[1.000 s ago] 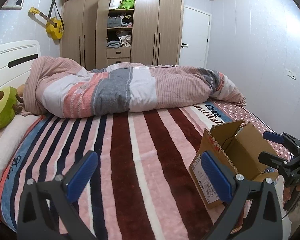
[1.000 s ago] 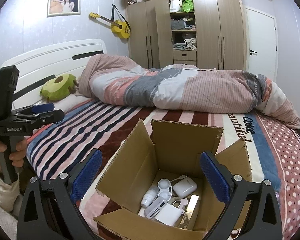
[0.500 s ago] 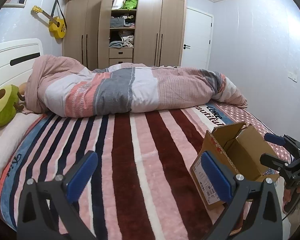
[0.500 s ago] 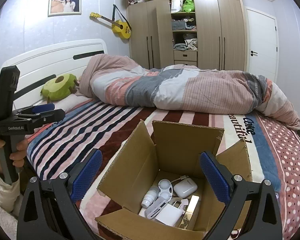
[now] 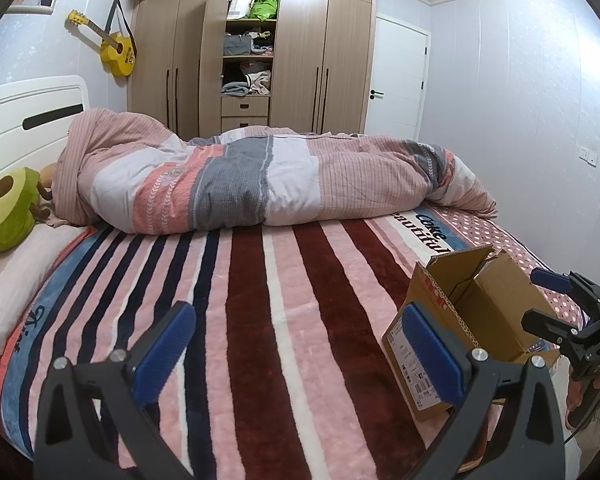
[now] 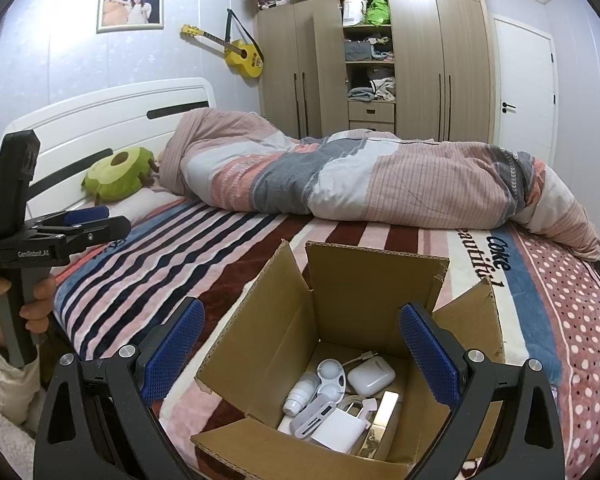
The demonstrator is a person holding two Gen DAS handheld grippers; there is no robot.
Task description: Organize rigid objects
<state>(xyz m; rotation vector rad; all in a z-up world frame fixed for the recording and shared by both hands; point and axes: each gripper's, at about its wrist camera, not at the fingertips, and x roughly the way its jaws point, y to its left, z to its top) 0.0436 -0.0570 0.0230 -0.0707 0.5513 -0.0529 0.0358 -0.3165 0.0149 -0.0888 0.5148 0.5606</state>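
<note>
Pads of the right gripper point(image 6: 302, 354) stand wide apart with nothing between them, held above the near edge of the box point(image 6: 376, 276), which lies straight ahead and just below along the fingers. That is the relation the next move turns on: the small things sit at the bottom of the box, so reaching one likely means going down between the raised flaps, not forward. Inside, from the near side back, lie a white charger point(image 6: 337, 429) with a grey clip-like piece point(image 6: 313, 420) against its left side, a gold-toned bar point(image 6: 384, 412) running near to far on the right, a small white bottle point(image 6: 300, 392), a two-cup white case point(image 6: 331, 378) and a white earbud case point(image 6: 371, 376) with a cable behind it. They touch or overlap; which rests on which I cannot tell. The left gripper point(image 5: 300, 356) is also spread and empty, aimed over bare striped blanket point(image 5: 256, 320), with the box off to its right, so the right hand is the nearer one. Beyond the box the blanket runs to a rolled duvet point(image 6: 380, 184), an avocado plush point(image 6: 118, 174) by the headboard, and a wardrobe point(image 6: 416, 48) at the far wall. By the look of things, sorting has not begun.
</note>
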